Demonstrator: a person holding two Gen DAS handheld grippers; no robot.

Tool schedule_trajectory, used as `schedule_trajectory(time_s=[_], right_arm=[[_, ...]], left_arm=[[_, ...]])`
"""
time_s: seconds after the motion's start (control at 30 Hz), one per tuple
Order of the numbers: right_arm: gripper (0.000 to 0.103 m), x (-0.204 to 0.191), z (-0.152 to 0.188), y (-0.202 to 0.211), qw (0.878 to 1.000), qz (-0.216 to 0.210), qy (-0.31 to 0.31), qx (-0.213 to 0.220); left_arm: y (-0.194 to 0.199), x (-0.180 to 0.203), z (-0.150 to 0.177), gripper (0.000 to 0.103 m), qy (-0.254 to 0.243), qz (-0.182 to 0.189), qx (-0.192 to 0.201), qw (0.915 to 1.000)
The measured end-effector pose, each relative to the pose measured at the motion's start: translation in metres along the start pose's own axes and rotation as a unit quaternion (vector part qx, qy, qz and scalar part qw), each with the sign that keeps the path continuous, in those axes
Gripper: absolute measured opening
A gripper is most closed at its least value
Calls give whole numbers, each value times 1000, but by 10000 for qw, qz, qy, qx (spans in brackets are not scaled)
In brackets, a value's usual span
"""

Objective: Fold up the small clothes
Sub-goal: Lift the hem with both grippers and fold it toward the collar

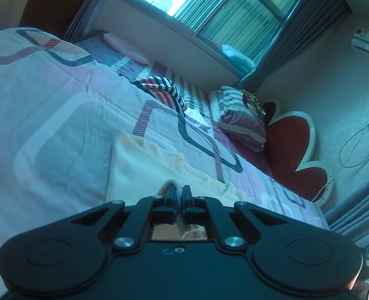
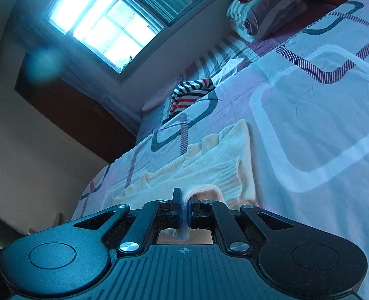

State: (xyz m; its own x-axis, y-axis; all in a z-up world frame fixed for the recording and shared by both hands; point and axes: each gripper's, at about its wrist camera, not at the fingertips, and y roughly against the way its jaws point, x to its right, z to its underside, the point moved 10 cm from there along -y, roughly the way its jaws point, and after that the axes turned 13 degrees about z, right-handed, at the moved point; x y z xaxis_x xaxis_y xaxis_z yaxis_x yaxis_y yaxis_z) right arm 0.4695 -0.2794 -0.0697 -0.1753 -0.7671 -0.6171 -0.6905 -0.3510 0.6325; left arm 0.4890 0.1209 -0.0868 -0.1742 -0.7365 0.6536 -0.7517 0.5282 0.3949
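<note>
Pinching, we see the left gripper and right gripper clamp the cream garment's near edge | striped garment by the bed's far edge

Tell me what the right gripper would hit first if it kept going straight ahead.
Probably the pale cream knitted garment it is already clamped on, spread on the patterned bedsheet; the right gripper points down at it. Depth is unclear.

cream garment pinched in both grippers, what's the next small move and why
Probably carry the pinched edge forward over the rest of the cream garment and lower it. The left gripper and right gripper are each shut on its near edge, while the far part lies flat on the bedsheet, so a fold looks half made.
</note>
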Motion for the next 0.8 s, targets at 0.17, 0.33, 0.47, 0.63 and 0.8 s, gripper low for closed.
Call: schedule_trajectory(time_s=[0.17, 0.33, 0.47, 0.63, 0.8], right_arm=[[3, 15, -25, -68, 9992, 61, -250, -319], [4, 23, -39, -116, 9984, -20, -214, -515], [64, 30, -56, -115, 9997, 205, -110, 112], [66, 23, -57, -101, 9986, 33, 467, 242], [46, 11, -35, -128, 9880, 572, 1432, -119]], left_arm=[[-54, -37, -13, 2, 158, -223, -295, 9992], [-88, -62, -17, 7, 333, -135, -426, 9984], [-86, -68, -33, 69, 434, -11, 111, 9990], [-87, -68, -35, 56, -319, -209, -300, 9988], [-111, -61, -16, 50, -1295, -490, -1156, 9836]])
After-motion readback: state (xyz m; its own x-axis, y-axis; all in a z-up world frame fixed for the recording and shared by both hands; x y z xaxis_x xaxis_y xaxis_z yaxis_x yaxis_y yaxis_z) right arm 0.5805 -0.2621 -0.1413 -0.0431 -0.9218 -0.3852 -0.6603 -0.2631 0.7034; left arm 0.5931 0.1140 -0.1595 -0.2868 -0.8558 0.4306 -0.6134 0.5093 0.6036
